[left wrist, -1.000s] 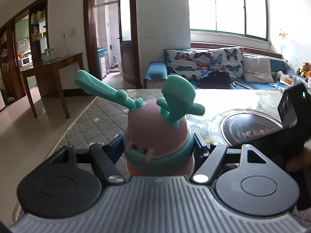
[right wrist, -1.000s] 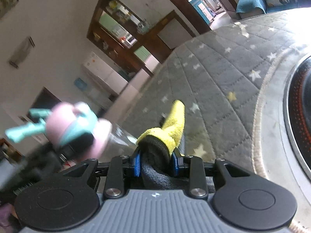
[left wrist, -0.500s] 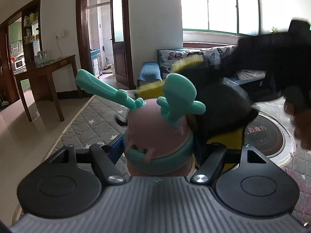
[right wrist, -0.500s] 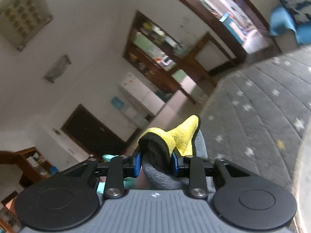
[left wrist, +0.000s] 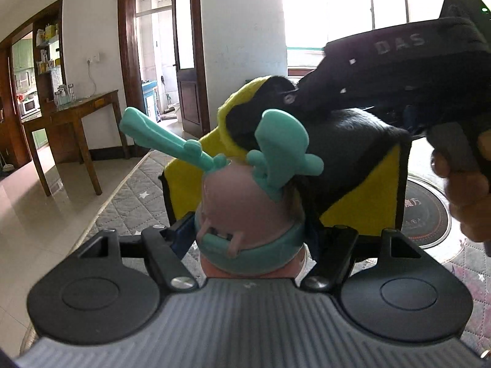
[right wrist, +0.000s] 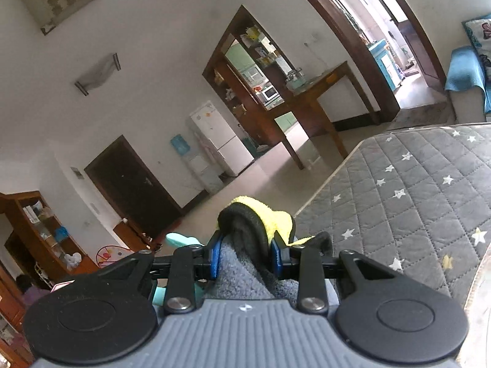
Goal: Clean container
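I'm gripping the pink dome-topped plastic container with teal antlers (left wrist: pixel 250 208) in my left gripper (left wrist: pixel 245 239), jaws closed tight on its teal band, holding it upright above the grey star-quilted mat (left wrist: pixel 135 202). My right gripper (right wrist: pixel 244 257) is pinching the folded yellow-and-grey microfibre cloth (right wrist: pixel 260 224), which is draping just behind the container's antlers.

**Hidden and cut off**

The container's (left wrist: pixel 248 214) base sinks behind the left hand-held gripper's (left wrist: pixel 248 239) body. The cloth (left wrist: pixel 362 165) covers the container's far side and half the round dark disc (left wrist: pixel 426 211). In the right wrist view only a teal sliver (right wrist: pixel 179 240) of the container shows.
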Demonstrator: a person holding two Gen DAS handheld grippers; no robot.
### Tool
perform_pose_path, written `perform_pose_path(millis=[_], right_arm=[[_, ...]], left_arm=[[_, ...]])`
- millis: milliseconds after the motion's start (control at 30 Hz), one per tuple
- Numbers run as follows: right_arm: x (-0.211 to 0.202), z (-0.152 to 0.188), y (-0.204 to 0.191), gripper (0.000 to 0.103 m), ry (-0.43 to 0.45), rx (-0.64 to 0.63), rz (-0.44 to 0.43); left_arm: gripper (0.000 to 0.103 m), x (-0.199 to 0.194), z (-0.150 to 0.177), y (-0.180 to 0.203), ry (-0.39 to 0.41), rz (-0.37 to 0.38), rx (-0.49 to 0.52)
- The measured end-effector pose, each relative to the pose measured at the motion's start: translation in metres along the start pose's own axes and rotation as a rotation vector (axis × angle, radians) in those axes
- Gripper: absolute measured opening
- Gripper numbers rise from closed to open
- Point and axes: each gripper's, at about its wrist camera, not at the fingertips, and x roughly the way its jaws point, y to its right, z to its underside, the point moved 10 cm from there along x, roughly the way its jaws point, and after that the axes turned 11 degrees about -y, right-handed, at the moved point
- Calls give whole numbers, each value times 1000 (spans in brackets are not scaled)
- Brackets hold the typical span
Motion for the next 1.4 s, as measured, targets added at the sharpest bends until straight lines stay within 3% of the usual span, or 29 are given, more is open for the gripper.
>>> perform_pose_path(millis=[733, 1400], right_arm=[[10, 16, 59, 30, -4, 269, -36], [21, 31, 85, 30, -12, 408, -69]], left_arm=[[73, -7, 4, 0, 1, 8, 1], [73, -3, -3, -6, -3, 11, -6]])
